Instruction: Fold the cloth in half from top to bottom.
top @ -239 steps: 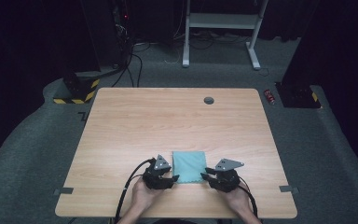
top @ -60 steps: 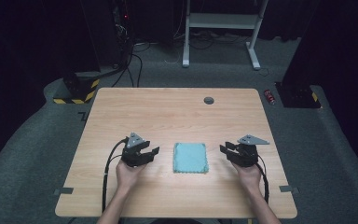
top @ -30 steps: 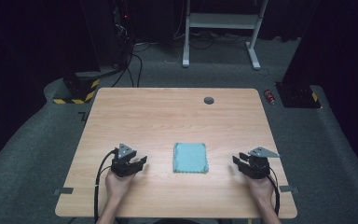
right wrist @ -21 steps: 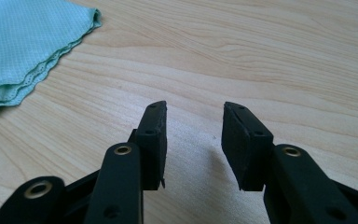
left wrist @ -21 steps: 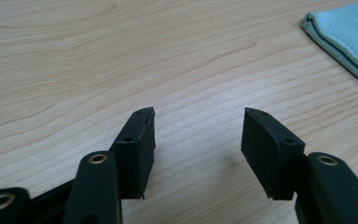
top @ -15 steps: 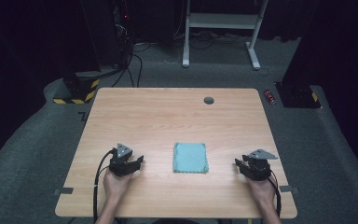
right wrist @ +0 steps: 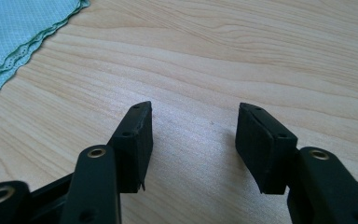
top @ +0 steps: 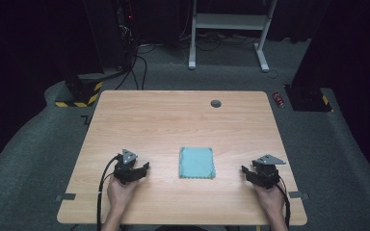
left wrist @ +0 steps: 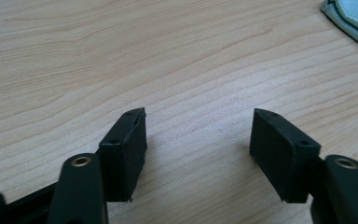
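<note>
High view, table: one rectangular table [top: 173,125] of pale wood-grain laminate with rounded corners, standing on grey carpet against a dark room.
High view, cloth: one folded cloth [top: 197,162], teal and roughly square, lies flat near the middle of the table's near half, between the two grippers and well apart from both.
High view, grippers: two, both black, each held in a hand and resting low at the table. The left gripper [top: 139,169] sits left of the cloth with a cable trailing toward the near edge; the right gripper [top: 248,172] sits right of it. Each carries a grey three-cornered plate.
High view, other things: one small dark round disc [top: 216,103] near the far edge; one yellow-and-black striped block [top: 79,91] on the floor at the far left.
Left gripper view, jaws: two blocky black fingers [left wrist: 126,149] with matte, flat pads stand wide apart, having just been opening, with bare wood between them and nothing gripped.
Left gripper view, cloth: one corner of the cloth [left wrist: 354,18] shows at the upper right, its layered edges soft and slightly raised, clear of the jaws.
Right gripper view, jaws: two matching black fingers [right wrist: 133,144] are spread wide, having just been opening, with bare wood grain between them and nothing held.
Right gripper view, cloth: the cloth [right wrist: 18,28] fills the upper left, finely dotted in weave, its stacked layers ending in scalloped edges, apart from the jaws.
</note>
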{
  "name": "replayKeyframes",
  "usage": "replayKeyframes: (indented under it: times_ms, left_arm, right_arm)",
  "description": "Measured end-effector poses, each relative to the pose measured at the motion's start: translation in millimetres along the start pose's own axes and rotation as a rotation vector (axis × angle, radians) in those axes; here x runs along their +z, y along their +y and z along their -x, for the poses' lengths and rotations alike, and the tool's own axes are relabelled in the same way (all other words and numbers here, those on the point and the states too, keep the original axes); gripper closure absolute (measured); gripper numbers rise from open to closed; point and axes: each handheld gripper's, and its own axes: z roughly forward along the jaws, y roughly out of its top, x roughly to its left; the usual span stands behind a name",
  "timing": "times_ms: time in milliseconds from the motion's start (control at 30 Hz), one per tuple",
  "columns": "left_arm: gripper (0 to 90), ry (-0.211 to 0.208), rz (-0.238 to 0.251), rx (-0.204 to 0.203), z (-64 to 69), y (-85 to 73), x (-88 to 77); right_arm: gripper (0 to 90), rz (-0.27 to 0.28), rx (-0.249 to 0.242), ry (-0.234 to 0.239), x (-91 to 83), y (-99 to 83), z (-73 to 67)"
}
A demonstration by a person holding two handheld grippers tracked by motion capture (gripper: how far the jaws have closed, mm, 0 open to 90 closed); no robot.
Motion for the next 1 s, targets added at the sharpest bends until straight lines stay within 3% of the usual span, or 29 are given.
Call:
replayKeyframes:
  times_ms: [1000]
  left_arm:
    - [31.8,-0.006,-0.003,-0.009,-0.1,-0.1,0.0]
  right_arm:
    - [45.7,-0.001,0.005,0.001,0.0,-0.1,-0.4]
